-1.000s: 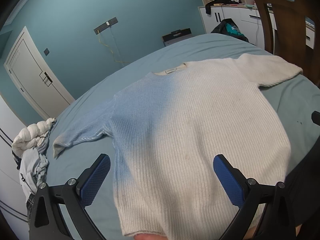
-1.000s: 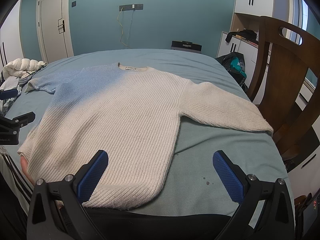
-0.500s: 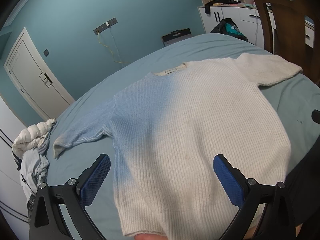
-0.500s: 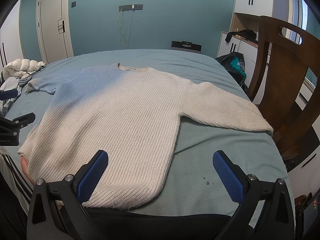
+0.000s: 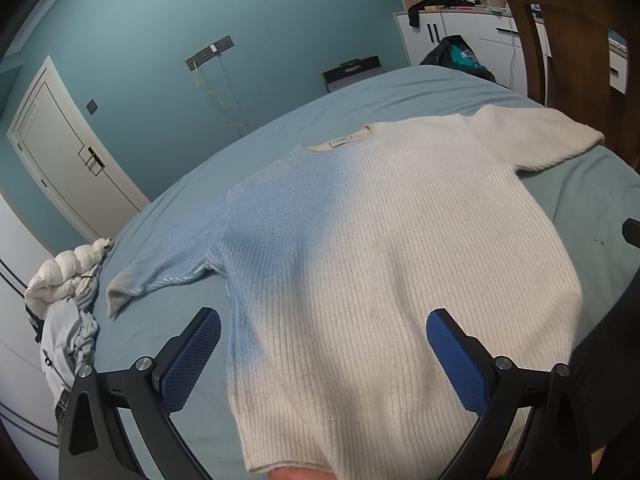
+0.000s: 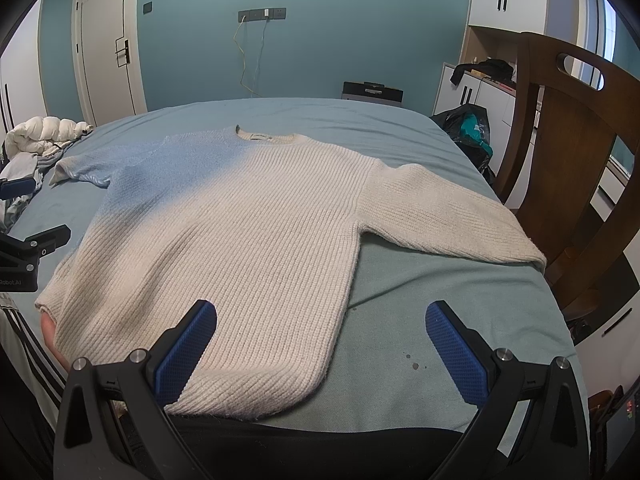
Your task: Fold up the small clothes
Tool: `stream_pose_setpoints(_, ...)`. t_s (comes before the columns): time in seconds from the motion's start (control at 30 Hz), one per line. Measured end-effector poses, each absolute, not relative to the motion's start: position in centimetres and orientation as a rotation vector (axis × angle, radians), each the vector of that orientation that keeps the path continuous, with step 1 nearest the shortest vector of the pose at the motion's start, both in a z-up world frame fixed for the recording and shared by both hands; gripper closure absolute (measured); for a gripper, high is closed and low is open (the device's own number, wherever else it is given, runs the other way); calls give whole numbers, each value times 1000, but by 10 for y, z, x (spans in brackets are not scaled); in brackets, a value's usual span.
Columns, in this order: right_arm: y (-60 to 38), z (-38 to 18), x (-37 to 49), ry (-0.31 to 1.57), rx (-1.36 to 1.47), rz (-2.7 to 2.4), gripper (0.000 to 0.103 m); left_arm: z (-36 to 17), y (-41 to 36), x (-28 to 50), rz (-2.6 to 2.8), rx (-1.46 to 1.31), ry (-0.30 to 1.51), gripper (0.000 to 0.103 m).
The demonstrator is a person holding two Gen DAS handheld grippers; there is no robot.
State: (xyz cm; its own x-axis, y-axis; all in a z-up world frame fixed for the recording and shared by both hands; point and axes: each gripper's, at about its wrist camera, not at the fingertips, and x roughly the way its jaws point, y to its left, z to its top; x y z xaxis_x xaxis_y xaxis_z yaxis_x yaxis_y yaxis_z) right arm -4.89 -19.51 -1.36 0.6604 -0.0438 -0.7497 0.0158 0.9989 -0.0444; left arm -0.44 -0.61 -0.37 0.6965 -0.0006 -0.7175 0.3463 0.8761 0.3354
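Sweater [image 6: 240, 232] flat on bed [image 6: 420, 320], sleeves out, ready to fold; left gripper [image 5: 320, 356] and right gripper [image 6: 320, 352] fingers wide, holding nothing, at hem, lower frame.

The sweater's [image 5: 380, 260] hem runs off the left wrist view's bottom edge; its neck label [image 6: 260, 136] is unreadable.

A blue-sheeted bed [image 6: 400, 128] carries a flat-spread sweater [image 6: 248, 216] and crumpled clothes [image 5: 68, 304].

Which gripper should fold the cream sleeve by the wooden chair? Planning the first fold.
Right gripper, probably: open, it hovers over the hem nearer the cream sleeve. The open left gripper faces the blue-tinted side.
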Motion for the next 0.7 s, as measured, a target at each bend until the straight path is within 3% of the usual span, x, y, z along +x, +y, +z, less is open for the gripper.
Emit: stream_pose_setpoints(0.7, -184, -12, -8, 855, 2, 59, 1, 3, 7, 0, -238, 367, 832, 0)
